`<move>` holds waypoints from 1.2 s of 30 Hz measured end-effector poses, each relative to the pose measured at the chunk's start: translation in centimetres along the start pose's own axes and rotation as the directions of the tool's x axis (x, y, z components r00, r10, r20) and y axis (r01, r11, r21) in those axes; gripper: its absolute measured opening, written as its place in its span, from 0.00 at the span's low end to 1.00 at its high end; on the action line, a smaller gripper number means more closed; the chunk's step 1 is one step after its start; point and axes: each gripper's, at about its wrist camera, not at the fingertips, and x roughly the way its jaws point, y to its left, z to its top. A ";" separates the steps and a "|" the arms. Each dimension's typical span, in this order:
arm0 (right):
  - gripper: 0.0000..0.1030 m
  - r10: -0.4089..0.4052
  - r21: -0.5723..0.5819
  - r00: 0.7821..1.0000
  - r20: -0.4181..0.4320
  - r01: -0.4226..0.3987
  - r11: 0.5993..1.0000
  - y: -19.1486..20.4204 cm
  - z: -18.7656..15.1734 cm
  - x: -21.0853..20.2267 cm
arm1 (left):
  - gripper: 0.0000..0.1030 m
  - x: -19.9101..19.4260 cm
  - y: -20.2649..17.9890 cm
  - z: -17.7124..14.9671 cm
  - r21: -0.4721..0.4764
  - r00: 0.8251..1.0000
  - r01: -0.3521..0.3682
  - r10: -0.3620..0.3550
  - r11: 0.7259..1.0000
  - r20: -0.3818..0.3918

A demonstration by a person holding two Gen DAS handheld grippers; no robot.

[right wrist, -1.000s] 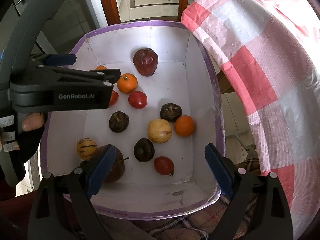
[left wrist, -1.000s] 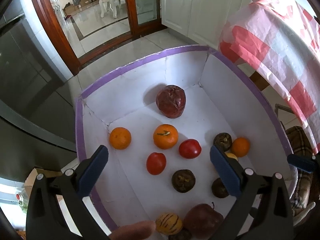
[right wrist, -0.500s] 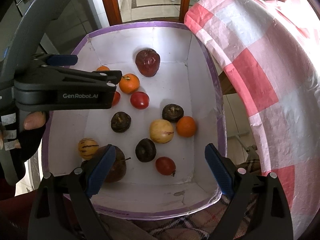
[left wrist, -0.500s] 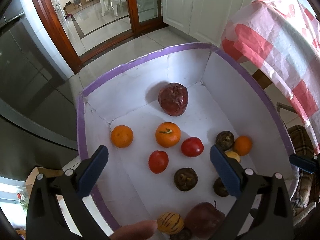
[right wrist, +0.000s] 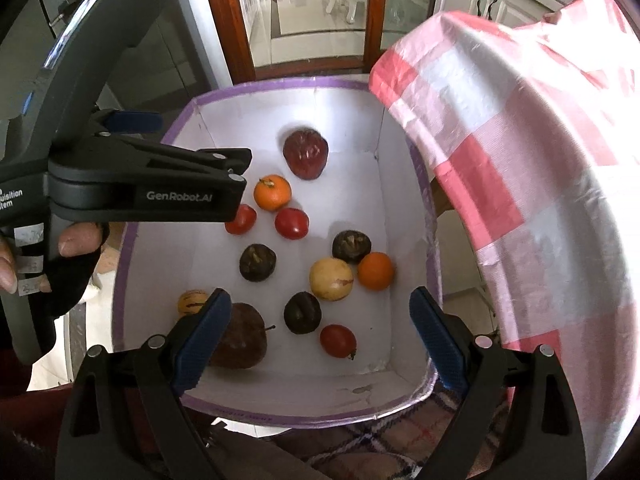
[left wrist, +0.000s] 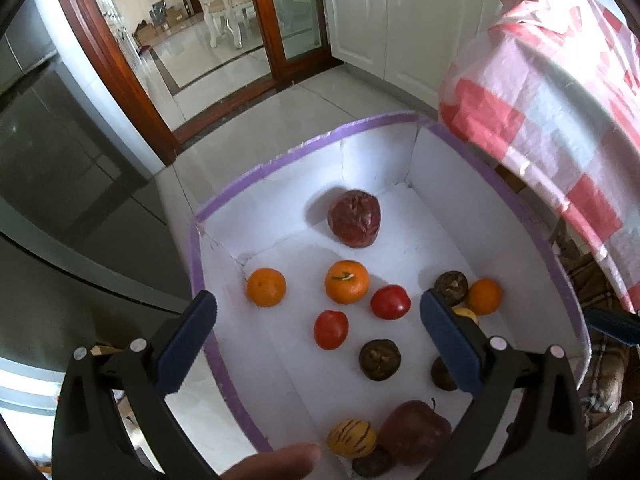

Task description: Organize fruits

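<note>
Both the left hand-held gripper [left wrist: 316, 344] and the right hand-held gripper [right wrist: 320, 334] hover with jaws apart and nothing between them above the purple-rimmed white box [right wrist: 400, 184], where fruits [right wrist: 331, 279] lie loosely scattered across its floor, bare white gaps between most.

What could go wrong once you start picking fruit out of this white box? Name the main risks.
1. The round fruits lie loose on the smooth floor of the white box; a nudge could send them rolling.
2. The dark fruit, pale yellow fruit and an orange crowd together, so the open right gripper may bump neighbours.
3. The left gripper, also open, hangs over the same box; the two could collide.
</note>
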 end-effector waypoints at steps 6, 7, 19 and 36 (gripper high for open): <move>0.85 0.003 0.036 0.995 0.097 -0.007 0.999 -1.5 0.0 -4.0 | 0.99 -3.0 -1.8 1.2 0.036 0.998 -0.013 0.011 0.999 0.068; 0.85 -0.007 0.050 0.991 0.132 0.000 0.999 -2.1 -0.2 -5.3 | 0.99 -4.0 -2.4 1.7 0.044 0.995 -0.010 0.006 0.999 0.096; 0.85 -0.433 0.502 0.824 0.366 0.217 0.837 -15.2 -7.7 -21.5 | 0.99 -17.1 -18.3 6.3 0.319 0.896 0.068 -0.199 0.945 0.397; 0.85 -0.756 0.904 0.653 -0.051 0.352 0.243 -33.6 -25.4 -26.4 | 0.99 -17.4 -46.2 4.6 0.558 0.806 0.273 -0.503 0.784 0.312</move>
